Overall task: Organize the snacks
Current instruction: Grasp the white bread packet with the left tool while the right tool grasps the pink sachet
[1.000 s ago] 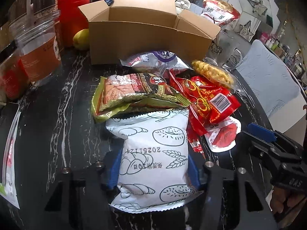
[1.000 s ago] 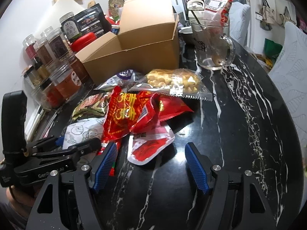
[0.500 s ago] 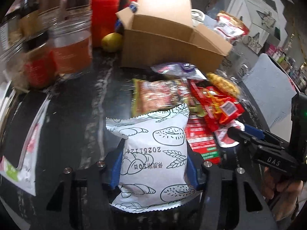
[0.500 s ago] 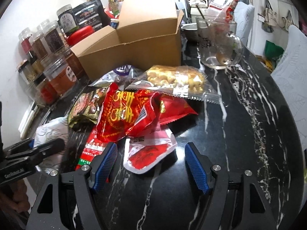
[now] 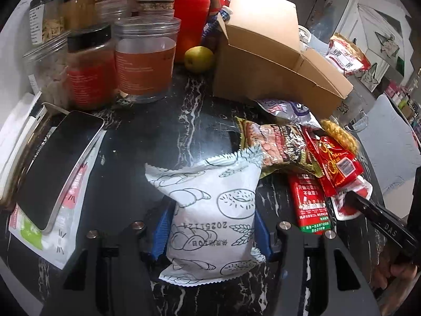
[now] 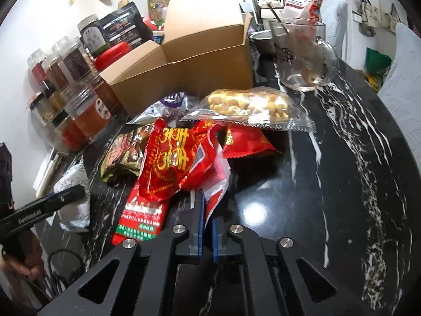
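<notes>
Left wrist view: at lower centre the left claw [image 5: 211,227] is clamped on the white bread packet [image 5: 210,210], its long axis running straight up the frame, top seam pointing toward the cardboard box [image 5: 265,73] at upper right. Right wrist view: the right claw [image 6: 208,226], low and centre, has just been closing and now pinches the edge of a small red-and-white pouch [image 6: 218,184] lying at the near edge of the pile on the tabletop [image 6: 315,184]. Both picks look made; next, I'd guess, comes lifting each packet clear and carrying it to the open box.
</notes>
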